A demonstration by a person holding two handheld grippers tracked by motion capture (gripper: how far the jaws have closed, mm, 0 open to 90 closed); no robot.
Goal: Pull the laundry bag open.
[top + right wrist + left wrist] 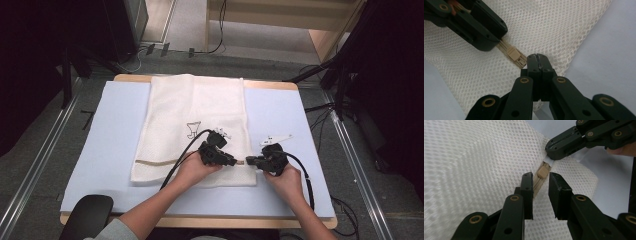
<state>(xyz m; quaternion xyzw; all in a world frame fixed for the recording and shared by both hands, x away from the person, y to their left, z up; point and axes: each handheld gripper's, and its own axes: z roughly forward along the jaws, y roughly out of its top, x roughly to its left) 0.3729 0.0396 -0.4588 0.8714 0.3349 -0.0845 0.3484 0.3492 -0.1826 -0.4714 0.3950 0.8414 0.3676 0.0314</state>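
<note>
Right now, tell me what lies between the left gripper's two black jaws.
The beige zipper slider of the white mesh bag sits between the left gripper's jaws, seen in the left gripper view.

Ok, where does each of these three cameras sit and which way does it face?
High view: above the person's side, looking forward and down on the table; both forearms enter from below.
Left gripper view: rides the left tool, looking along its jaws, which straddle the zipper pull on the mesh bag.
Right gripper view: rides the right tool, jaws shut at the bag's edge.
Both gripper views share the pull and the opposite tool.
</note>
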